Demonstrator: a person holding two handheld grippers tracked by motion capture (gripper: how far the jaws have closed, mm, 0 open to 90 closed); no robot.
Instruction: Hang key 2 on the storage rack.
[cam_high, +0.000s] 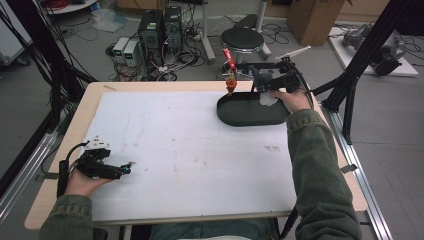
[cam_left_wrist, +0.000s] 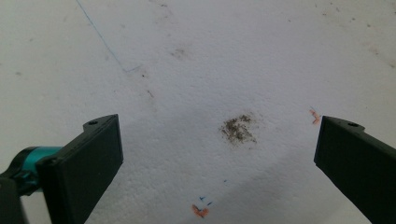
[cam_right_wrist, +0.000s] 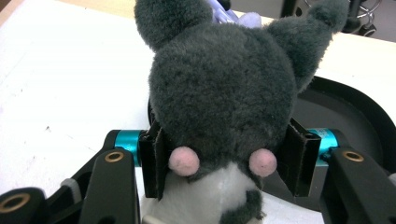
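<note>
Nearest the person, the left gripper (cam_high: 102, 167) lies low in a hand at the near left of the worktop (cam_high: 65, 140), over the white foam sheet (cam_high: 190, 150). In the left gripper view its two black fingers (cam_left_wrist: 88, 163) stand wide apart with nothing between them; on the sheet between and just beyond them sits one dark smudge (cam_left_wrist: 239, 129), with one orange mark (cam_left_wrist: 200, 211) nearer and one more orange mark (cam_left_wrist: 315, 116) just beside the other finger.

Farther off, at the far right of the sheet, the right gripper (cam_high: 262, 82) is closed on one plush toy (cam_right_wrist: 224, 93). The toy is dark grey and fuzzy, with two ears pointing away from the fingers, two small pink round cheeks at finger level, and a white patch below them, nearest the camera. One finger (cam_right_wrist: 152, 161) presses each side of its head, and the plush bulges past them. Something pale lilac (cam_right_wrist: 233, 16) peeks out beyond the head; what it is cannot be told.

Just past the fingers lies one dark oval tray (cam_right_wrist: 355, 116), the toy held at its edge. In the high view, one orange-and-red object (cam_high: 230, 75) shows at the tray's far rim, too small to tell.
</note>
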